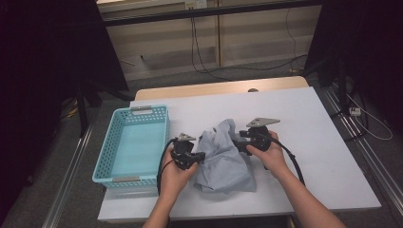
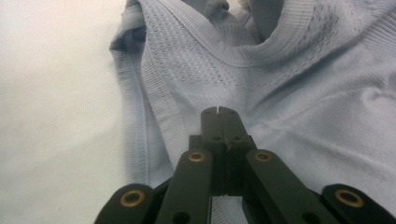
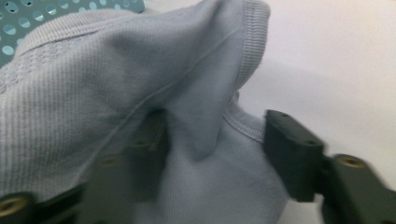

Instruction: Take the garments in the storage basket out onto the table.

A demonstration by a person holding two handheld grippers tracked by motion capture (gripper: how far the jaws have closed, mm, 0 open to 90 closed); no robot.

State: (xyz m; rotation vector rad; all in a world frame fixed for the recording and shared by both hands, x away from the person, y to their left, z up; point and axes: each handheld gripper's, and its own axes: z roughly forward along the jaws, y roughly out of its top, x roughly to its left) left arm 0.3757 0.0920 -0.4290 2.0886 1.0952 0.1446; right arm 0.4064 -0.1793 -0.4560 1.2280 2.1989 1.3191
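A light grey-blue knit garment (image 1: 223, 159) lies bunched in the middle of the white table (image 1: 294, 118). In the high view my left gripper (image 1: 201, 156) meets the garment's left edge. In the left gripper view its jaws (image 2: 218, 112) are pressed together, and the garment (image 2: 289, 93) pulls into folds right at the tips. My right gripper (image 1: 236, 141) reaches into the garment's raised right side. In the right gripper view the right gripper (image 3: 212, 126) stands partly open with a lump of garment (image 3: 140, 84) between the jaws. Cloth drapes over the left jaw, and the right jaw sits at the ribbed hem.
A teal perforated basket (image 1: 109, 164) stands at the table's left edge, close to my left hand. Bare white table stretches to the right of the garment and behind it. Dark stands and cables lie on the floor beyond the table.
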